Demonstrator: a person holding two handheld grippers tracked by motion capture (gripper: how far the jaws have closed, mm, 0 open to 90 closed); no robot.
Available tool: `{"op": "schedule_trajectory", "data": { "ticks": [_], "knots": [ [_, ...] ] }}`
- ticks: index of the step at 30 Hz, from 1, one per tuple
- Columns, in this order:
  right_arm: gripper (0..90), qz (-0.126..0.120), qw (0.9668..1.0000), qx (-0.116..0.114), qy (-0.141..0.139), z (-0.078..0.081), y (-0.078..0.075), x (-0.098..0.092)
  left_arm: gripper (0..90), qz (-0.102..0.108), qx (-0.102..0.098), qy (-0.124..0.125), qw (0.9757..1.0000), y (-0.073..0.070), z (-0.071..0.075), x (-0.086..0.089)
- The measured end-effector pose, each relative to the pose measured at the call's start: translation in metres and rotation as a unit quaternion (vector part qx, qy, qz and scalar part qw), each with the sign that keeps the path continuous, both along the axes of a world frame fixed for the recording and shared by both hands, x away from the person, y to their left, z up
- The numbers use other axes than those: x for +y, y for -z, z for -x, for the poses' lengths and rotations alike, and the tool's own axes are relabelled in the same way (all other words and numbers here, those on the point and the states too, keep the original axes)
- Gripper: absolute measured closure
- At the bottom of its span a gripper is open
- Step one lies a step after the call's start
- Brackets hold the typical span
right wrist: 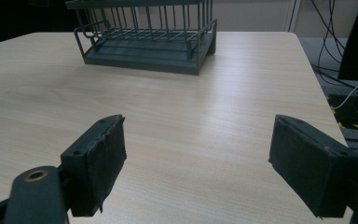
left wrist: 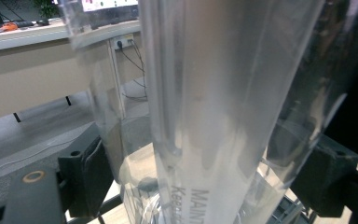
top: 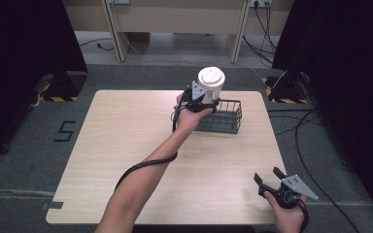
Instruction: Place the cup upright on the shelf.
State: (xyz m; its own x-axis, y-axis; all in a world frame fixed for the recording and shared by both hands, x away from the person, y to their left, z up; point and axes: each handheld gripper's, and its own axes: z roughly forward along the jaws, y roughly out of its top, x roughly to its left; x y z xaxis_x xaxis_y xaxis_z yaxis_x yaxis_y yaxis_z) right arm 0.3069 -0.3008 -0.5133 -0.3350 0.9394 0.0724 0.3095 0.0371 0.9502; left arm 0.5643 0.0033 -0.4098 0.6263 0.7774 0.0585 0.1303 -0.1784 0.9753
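Observation:
My left gripper [top: 205,103] is shut on a clear plastic container with a white lid [top: 211,83], held upright in the air over the left end of a dark wire basket [top: 227,117] at the table's far middle. In the left gripper view the clear container [left wrist: 223,107] stands between my two black jaws, with printed letters near its bottom. My right gripper [top: 268,176] is open near the table's front right corner, nothing between its jaws. The right gripper view has the wire basket [right wrist: 144,37] ahead and my right gripper [right wrist: 198,168] wide open over bare wood.
The light wooden table [top: 126,145] has bare room on its left half and front middle. Black curtains stand at both sides. Cables [top: 311,145] lie on the grey floor to the right. A wooden bench frame [top: 175,19] stands beyond the table.

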Motion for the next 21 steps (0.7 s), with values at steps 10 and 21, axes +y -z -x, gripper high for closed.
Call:
{"op": "schedule_trajectory", "data": {
  "ticks": [10, 21],
  "knots": [
    [19.2, 0.0, 1.0, -0.002, -0.001, 0.0, 0.0, -0.001, 17.7, -0.002, 0.008, -0.001, 1.0, 0.006, -0.008, -0.01],
    [19.3, -0.003, 1.0, -0.002, -0.002, 0.0, 0.0, -0.001, 17.7, 0.0, 0.026, -0.004, 0.9997, 0.022, -0.013, -0.019]
  ]
}}
